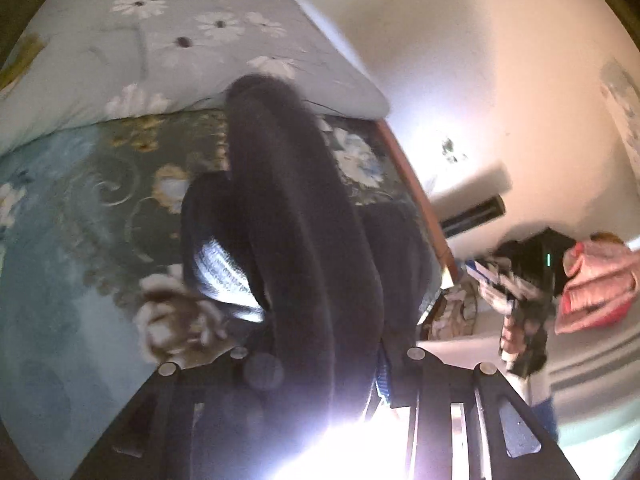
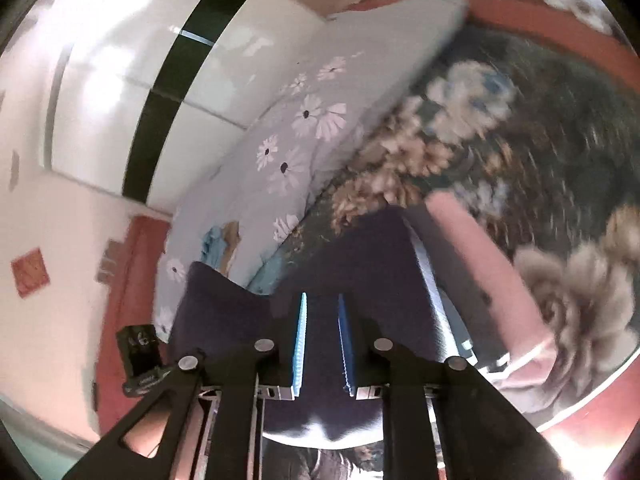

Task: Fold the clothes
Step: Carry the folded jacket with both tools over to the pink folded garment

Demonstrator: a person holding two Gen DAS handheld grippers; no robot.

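A dark navy garment [image 1: 304,216] with a striped white-and-blue lining hangs over the floral bedspread [image 1: 80,208]. My left gripper [image 1: 320,376] is shut on a bunched fold of the garment, which hides its fingertips. In the right wrist view the same navy garment [image 2: 320,280] stretches ahead, and my right gripper [image 2: 323,340] is shut on its edge, with cloth between the blue pads [image 2: 300,340]. The other gripper and the person's forearm [image 2: 484,264] show to the right.
A pale blue daisy-print quilt [image 1: 180,40] lies at the bed's head. The wooden bed edge [image 1: 416,192] runs along the right. Pink clothes [image 1: 596,280] and dark items lie beyond it. White wardrobe doors [image 2: 120,80] stand behind the bed.
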